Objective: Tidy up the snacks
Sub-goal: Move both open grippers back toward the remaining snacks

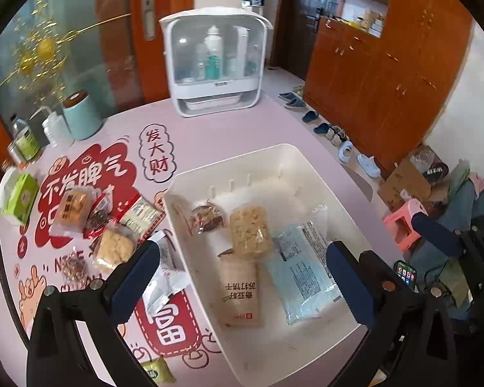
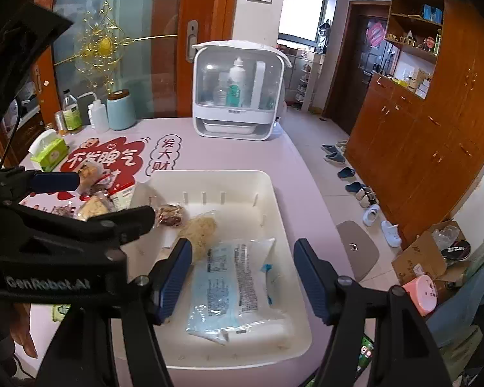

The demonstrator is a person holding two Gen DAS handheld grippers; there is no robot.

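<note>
A white plastic bin (image 1: 284, 158) (image 2: 242, 177) sits on the pink table. It holds a light blue packet (image 1: 301, 274) (image 2: 229, 287), a beige cracker pack (image 1: 240, 290), a puffed rice cake (image 1: 250, 230) (image 2: 200, 230) and a dark wrapped snack (image 1: 208, 217) (image 2: 170, 214). Several loose snacks (image 1: 96, 222) lie left of the bin. My left gripper (image 1: 242, 266) is open and empty above the bin's near left part. My right gripper (image 2: 240, 274) is open and empty above the blue packet.
A white cosmetics cabinet (image 1: 214, 61) (image 2: 238, 90) stands at the table's far edge. A teal canister (image 1: 80, 116), bottles and a green tissue box (image 1: 19, 198) sit at far left. Right of the table are a grey chair seat (image 2: 358, 248), shoes, cardboard boxes and wooden cupboards.
</note>
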